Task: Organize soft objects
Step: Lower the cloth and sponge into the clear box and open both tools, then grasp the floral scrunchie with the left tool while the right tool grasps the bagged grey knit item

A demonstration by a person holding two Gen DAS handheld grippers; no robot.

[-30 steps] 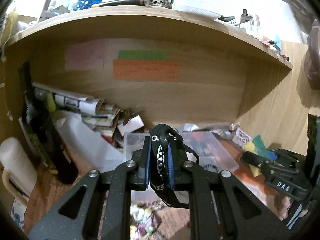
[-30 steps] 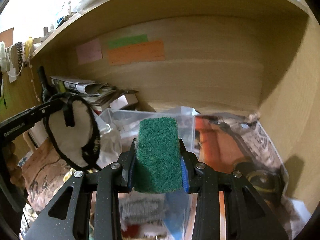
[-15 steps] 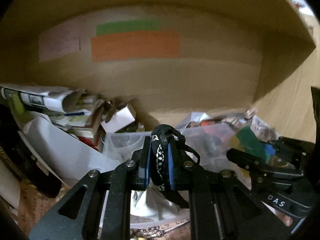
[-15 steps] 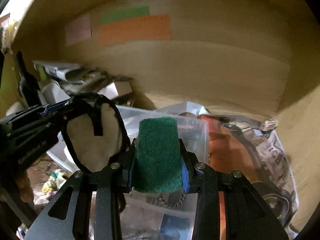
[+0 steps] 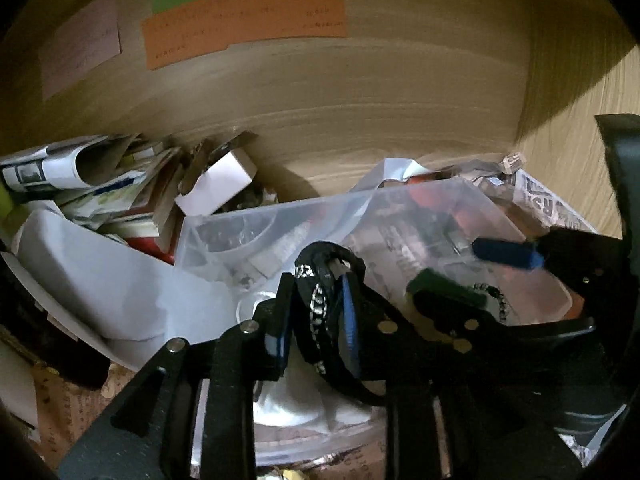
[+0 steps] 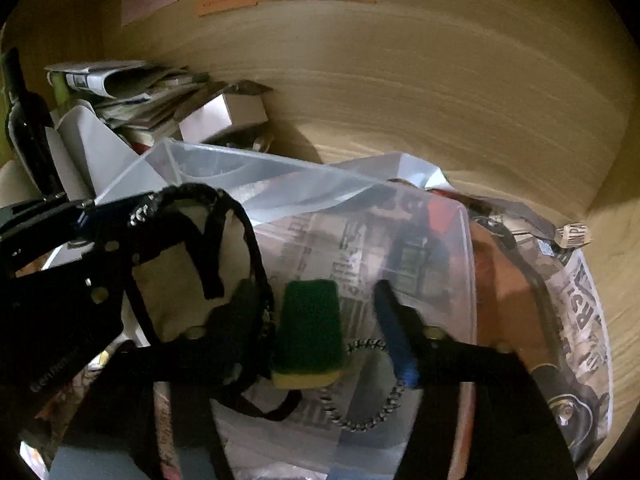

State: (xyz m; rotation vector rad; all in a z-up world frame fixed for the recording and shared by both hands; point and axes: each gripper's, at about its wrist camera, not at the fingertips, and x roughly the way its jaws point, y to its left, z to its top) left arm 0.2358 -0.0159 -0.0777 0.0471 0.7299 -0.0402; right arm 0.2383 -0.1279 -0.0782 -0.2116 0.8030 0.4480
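Note:
My left gripper (image 5: 316, 312) is shut on a sleep mask (image 5: 320, 300), black-edged with a cream face, and holds it over the clear plastic bin (image 5: 280, 220). The mask also shows in the right wrist view (image 6: 188, 272), at left. My right gripper (image 6: 320, 316) is open over the same bin (image 6: 440, 248). A green and yellow sponge (image 6: 310, 332) sits between its spread fingers, free of the right finger (image 6: 394, 332). The sponge shows in the left wrist view (image 5: 448, 288). A black-and-white elastic loop (image 6: 364, 392) lies in the bin below it.
The bin stands inside a wooden shelf nook with coloured notes (image 5: 244, 20) on the back wall. Stacked papers and a small box (image 5: 216, 184) lie at left, newspaper (image 6: 576, 320) at right. A dark bottle (image 6: 24, 120) stands at the far left.
Both grippers moved forward and down over the bin. The right gripper opened and let go of the sponge. The left still holds the mask.

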